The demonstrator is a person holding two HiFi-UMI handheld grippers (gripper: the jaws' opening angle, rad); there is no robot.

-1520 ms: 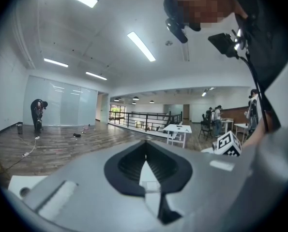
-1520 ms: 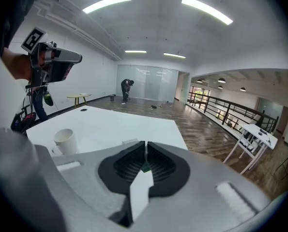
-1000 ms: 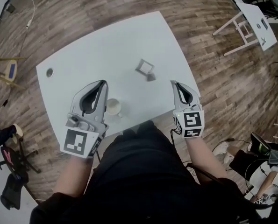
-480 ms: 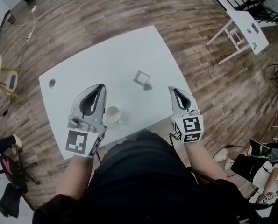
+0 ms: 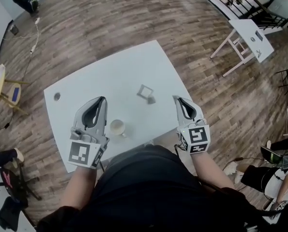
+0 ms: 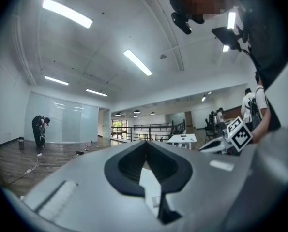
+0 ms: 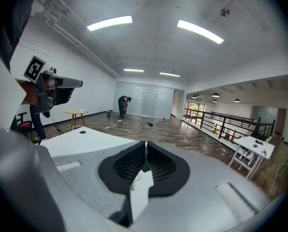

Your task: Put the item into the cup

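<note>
The cup (image 5: pixel 117 127) stands upright near the table's (image 5: pixel 110 76) front edge. The item (image 5: pixel 146 93) (small, square, pale) lies on the table at about 1 o'clock from the cup, apart from it. The left gripper (image 5: pixel 102 100) hovers at the cup's 9 o'clock, the right gripper (image 5: pixel 175 99) at the item's 3 o'clock. Both grippers' jaws are closed tip to tip and hold nothing.
</note>
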